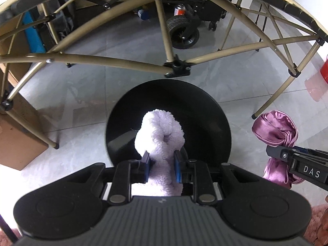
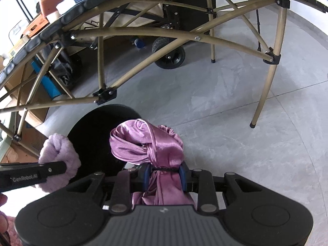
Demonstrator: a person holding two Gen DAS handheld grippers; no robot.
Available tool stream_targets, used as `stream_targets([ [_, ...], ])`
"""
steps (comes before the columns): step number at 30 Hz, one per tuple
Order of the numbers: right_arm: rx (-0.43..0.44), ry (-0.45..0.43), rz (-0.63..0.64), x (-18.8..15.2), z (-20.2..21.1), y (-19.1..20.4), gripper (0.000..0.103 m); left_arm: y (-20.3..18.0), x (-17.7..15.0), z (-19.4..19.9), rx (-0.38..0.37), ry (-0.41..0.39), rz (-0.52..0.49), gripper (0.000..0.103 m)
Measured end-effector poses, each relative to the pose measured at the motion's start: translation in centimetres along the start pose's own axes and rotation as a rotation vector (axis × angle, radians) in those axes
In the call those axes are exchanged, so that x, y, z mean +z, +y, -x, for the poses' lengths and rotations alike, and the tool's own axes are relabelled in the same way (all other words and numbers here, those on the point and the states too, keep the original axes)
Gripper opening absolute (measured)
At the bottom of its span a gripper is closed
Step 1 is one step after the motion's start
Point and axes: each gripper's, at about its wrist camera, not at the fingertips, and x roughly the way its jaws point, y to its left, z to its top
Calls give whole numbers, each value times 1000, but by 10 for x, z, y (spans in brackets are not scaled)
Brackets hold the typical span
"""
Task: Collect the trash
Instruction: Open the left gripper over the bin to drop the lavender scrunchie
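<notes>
A round black bin (image 1: 205,123) stands on the grey floor under the edge of a folding table. My left gripper (image 1: 162,164) is shut on a fluffy lilac cloth (image 1: 160,131), which hangs right over the bin's dark opening. My right gripper (image 2: 165,176) is shut on a knotted purple satin cloth (image 2: 147,141), held just right of the bin (image 2: 92,135). In the left wrist view the satin cloth (image 1: 274,129) and the right gripper (image 1: 272,153) show at the right edge. In the right wrist view the lilac cloth (image 2: 59,151) and the left gripper (image 2: 63,166) show at the left.
The folding table's tan crossed legs (image 1: 168,69) stand just behind the bin, one foot (image 2: 253,125) to the right. A black cart wheel (image 1: 182,32) and a spray can (image 1: 179,9) sit beyond. Cardboard boxes (image 1: 18,143) stand left. A pink rug (image 1: 319,225) lies at the near edge.
</notes>
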Motion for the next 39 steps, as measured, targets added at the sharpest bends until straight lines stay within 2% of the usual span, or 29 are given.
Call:
stream_targets([
  [12,-1,14,-32,2,-10,-10,27,-20,14,-35,18,48,2,23],
  [24,-9,10,-43,1,-12,-9,27,-22,17,-49,20,77,6,23],
  [26,-11,8,-44,0,-11,-9,27,-21,16,-50,18,84,14,27],
  [28,-11,8,-47,0,-10,-10,27,-19,16,-50,10,93,33,46],
  [30,-11,8,-48,-1,-10,-10,27,-17,17,-49,5,92,46,56],
  [31,-10,7,-48,-1,-9,-10,27,-17,17,-48,1,94,48,72],
  [33,-10,5,-47,-1,-9,-10,27,-15,18,-48,-6,100,65,99],
  [39,-8,2,-45,0,-8,-10,27,-17,16,-49,24,116,51,99],
])
